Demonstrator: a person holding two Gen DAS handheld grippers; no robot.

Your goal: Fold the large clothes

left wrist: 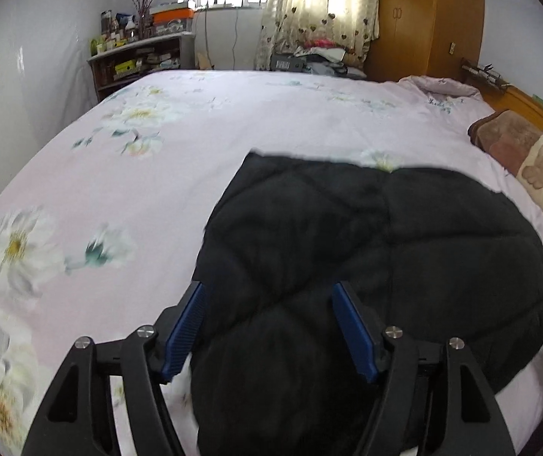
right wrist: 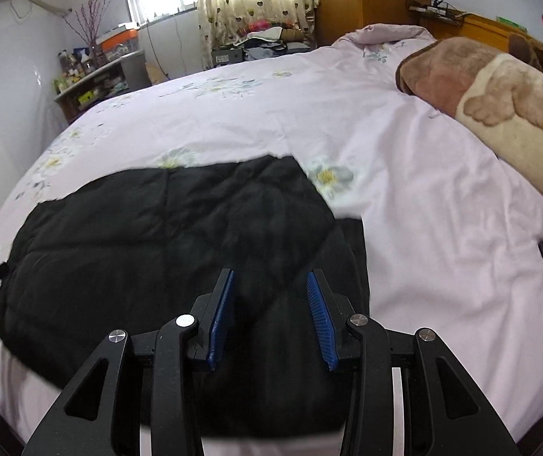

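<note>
Lying bunched on floral bed (left wrist: 81,190), black quilted jacket (left wrist: 347,247); both grippers' fingers (left wrist: 186,326) released.

No legible text in either view.
The pink duvet cover (left wrist: 447,103) carries a small dark script-like mark near its bunched far corner, too blurred to read; packages on the shelf unit (left wrist: 134,61) show printed faces, but no word or number can be made out.
</note>
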